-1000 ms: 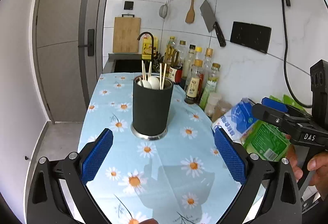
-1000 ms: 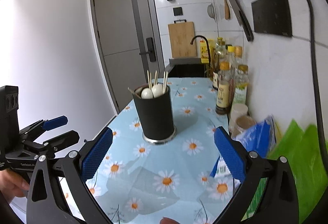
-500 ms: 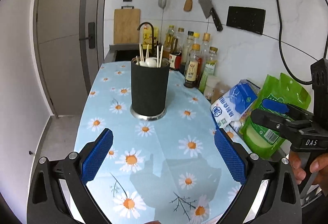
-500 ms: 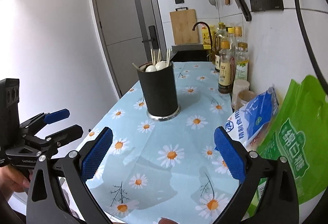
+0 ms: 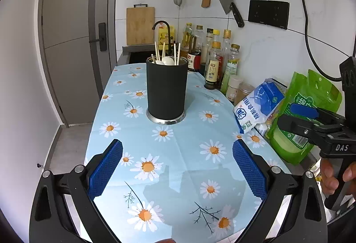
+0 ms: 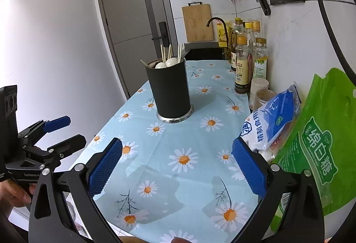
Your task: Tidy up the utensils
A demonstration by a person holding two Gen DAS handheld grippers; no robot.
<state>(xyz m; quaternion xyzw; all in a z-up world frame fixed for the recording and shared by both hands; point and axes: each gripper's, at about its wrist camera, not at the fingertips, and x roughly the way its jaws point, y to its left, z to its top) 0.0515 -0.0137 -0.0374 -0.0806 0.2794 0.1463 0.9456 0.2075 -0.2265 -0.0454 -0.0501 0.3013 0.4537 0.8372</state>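
Left wrist view: black holder [image 5: 166, 89] mid-tabletop [image 5: 178, 154] holds chopsticks [image 5: 176, 54] and white spoons [image 5: 168, 60]; left hand-held gripper [image 5: 176, 173] and right hand-held gripper [image 6: 176, 173] both spread apart, empty.

both grippers backed away from the holder
left gripper [image 5: 177, 169] and right gripper [image 6: 177, 168] sit farther from the black utensil holder [image 5: 166, 89]; more of the table [image 5: 189, 176] and green bag [image 6: 318, 147] shows

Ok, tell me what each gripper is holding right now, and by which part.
Nothing. The left gripper and right gripper are both open and empty; the utensils sit in the black holder.
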